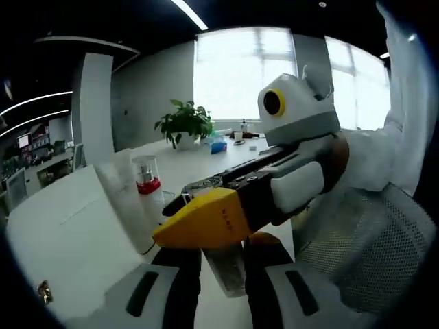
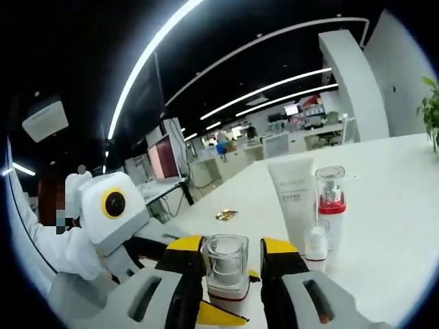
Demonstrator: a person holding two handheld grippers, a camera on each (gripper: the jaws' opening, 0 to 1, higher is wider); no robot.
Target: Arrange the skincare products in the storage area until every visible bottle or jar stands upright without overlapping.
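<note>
A big white table (image 1: pixel 62 240) fills the room's middle. A green leafy plant in a white pot (image 1: pixel 184 125) stands on it near the bright windows (image 1: pixel 240 68). A small blue box (image 1: pixel 218 146) sits just beside the plant. A small shiny gold wrapper (image 2: pixel 225 215) lies on the table. A grey mesh chair (image 1: pixel 370 253) stands near the table. Long white ceiling lights (image 2: pixel 154 65) glow overhead.

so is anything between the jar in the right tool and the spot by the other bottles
Nothing visible blocks it. The right tool is shut on the clear jar, and the white tabletop beside the white tube, pump bottle and small bottle is bare. The left tool sits close on the jar's other side.
</note>
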